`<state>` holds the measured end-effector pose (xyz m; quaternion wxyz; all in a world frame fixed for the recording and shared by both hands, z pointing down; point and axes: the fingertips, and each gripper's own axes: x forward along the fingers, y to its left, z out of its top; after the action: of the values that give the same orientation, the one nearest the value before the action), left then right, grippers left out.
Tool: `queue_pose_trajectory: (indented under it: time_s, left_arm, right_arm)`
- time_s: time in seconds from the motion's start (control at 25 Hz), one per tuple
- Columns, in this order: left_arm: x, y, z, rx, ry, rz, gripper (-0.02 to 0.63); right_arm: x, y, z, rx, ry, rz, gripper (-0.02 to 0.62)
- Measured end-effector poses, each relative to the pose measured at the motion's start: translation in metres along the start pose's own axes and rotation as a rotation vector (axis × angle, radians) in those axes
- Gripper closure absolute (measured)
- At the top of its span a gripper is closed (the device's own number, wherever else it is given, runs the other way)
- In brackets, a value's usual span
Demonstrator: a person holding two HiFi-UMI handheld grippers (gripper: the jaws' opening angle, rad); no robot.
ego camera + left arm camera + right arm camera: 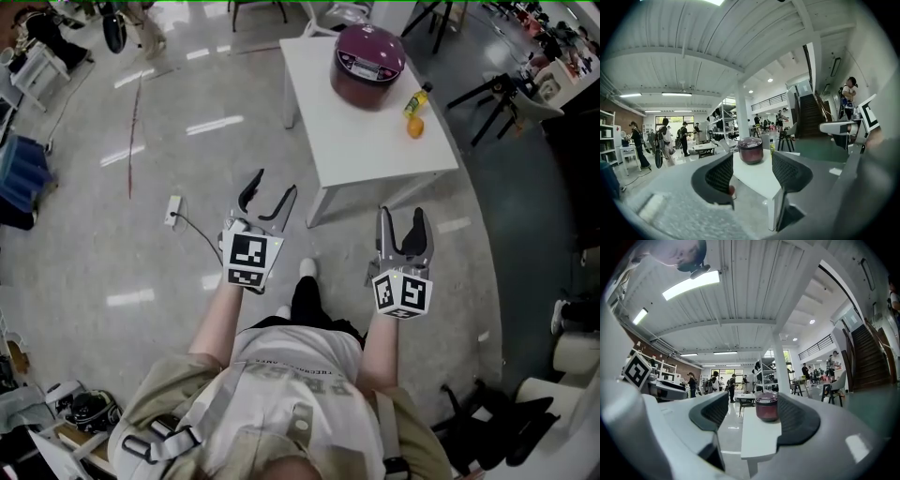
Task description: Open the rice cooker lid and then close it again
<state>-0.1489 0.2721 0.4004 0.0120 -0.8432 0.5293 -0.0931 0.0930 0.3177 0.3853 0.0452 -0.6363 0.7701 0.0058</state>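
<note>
- Approaching looks like the step in hand: person stands short of the table [330,131], both tools well apart from it.
- L gripper [276,184]: jaws apart, nothing btwn them.
- Rice cooker [367,66]: at table's far edge, toward far-right corner, lid down.
- R gripper [402,214]: jaws apart, empty too.
- To do it well, prob.: come up to table's near edge first, then work the lid w/ one tool and steady the body w/ the other so it doesn't slide.
- Count: 2 grippers, 1 table, 1 cooker, 1 bottle [418,98], 1 orange [415,128], both at right edge.
</note>
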Motion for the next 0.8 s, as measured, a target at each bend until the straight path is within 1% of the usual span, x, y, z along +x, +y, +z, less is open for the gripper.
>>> queue_pose_trajectory:
  time_s: [0.2, 0.44, 0.6, 0.8]
  left_arm:
    - [0.045, 0.009, 0.006, 0.013, -0.005, 0.015, 0.336]
    - [0.107, 0.017, 0.03, 0.047, -0.018, 0.028, 0.336]
    - [0.144, 0.026, 0.043, 0.057, -0.025, 0.045, 0.336]
    - [0.188, 0.023, 0.053, 0.063, -0.029, 0.054, 0.336]
  right_arm:
    - [0.046, -0.02, -0.003, 0.007, -0.012, 0.02, 0.298]
    - [0.106, -0.054, -0.002, 0.027, -0.024, 0.028, 0.298]
    - [0.142, -0.07, 0.002, 0.027, -0.032, 0.051, 0.298]
    - [0.177, -0.096, 0.002, 0.031, -0.033, 0.068, 0.297]
